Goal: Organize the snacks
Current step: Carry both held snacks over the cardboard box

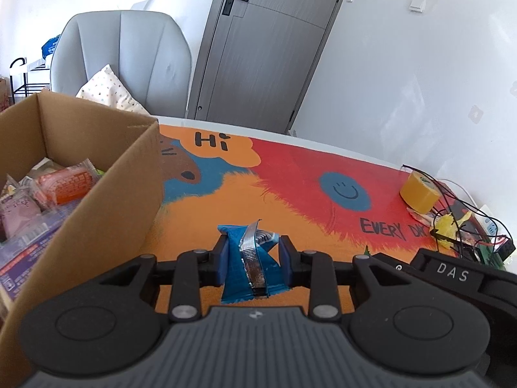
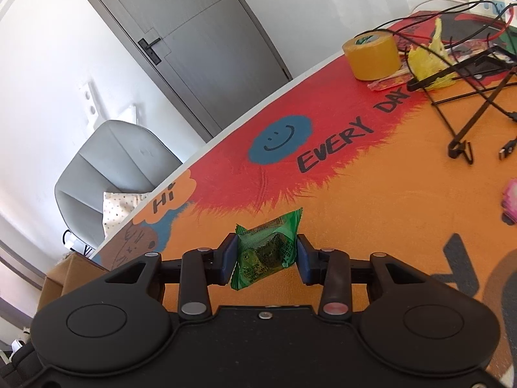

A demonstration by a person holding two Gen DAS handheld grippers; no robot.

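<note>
Left gripper (image 1: 252, 257) clamps a blue snack (image 1: 250, 265), both pads pressed into its crumpled wrapper, silver seam strip facing the camera. The snack sits above the mat (image 1: 290, 194), just right of the box (image 1: 97, 200) and level with that box's near right wall. The box is open-topped cardboard, already holding wrapped snacks: an orange pack (image 1: 66, 186), a pink one (image 1: 16, 210), purple-printed ones lower down. Its right wall edge runs diagonally toward the camera, and its far corner is near the "Hi" print.

Right gripper (image 2: 265, 255) is closed on a green snack (image 2: 266, 250), pads squeezing its two sides, wrapper ends sticking out above and below. It hangs over the orange part of the mat, well right of the box corner (image 2: 68, 274) that shows at the lower left of the right wrist view.

Right of the box, the mat is bare out to the smiley and the "EVERY DAY" lettering. Past that, far from the box, are a tape roll (image 2: 371, 56), yellow scrap (image 2: 429, 61) and a tangle of black wires (image 2: 468, 97) by the table's far edge. A pink item (image 2: 511, 200) shows at the frame edge. Beyond the box, the table edge runs white, with a grey chair (image 1: 129, 58) and a door (image 1: 265, 45) behind it.
</note>
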